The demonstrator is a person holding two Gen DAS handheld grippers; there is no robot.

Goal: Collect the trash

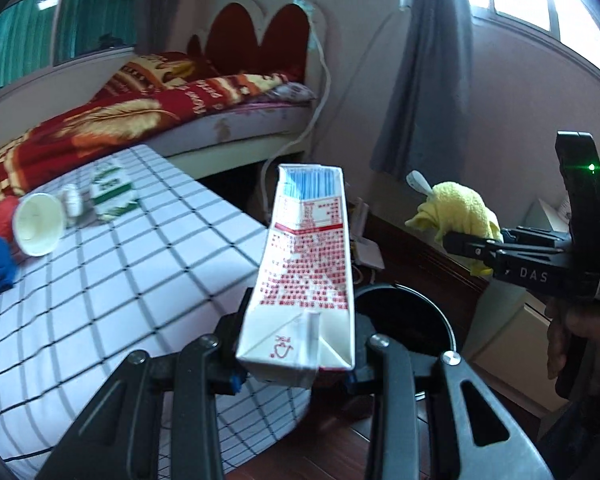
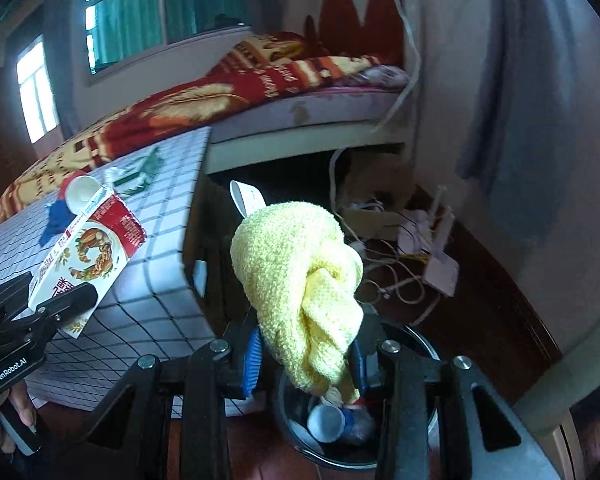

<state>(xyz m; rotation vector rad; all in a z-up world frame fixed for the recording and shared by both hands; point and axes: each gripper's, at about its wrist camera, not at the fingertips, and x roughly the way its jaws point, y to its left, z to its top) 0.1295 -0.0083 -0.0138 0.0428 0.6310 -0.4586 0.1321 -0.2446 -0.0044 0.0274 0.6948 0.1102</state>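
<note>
Left claw (image 1: 300, 364) clamped a carton (image 1: 306, 264); right claw (image 2: 306, 364) gripped a yellow cloth (image 2: 300, 280) above the bin (image 2: 416, 340). Releasing was likely next.

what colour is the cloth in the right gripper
Pale yellow; the cloth shows best in the right wrist view.

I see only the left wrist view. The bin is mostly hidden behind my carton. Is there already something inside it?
Observer: Yes. In the right wrist view the bin already holds a white cup with other trash I cannot identify.
Operator: And what is on the carton's other face?
Observer: The carton shows a printed food picture there.
Operator: Is the yellow cloth over the bin?
Observer: Yes, the yellow cloth hangs in the right gripper directly above the bin's opening.
</note>
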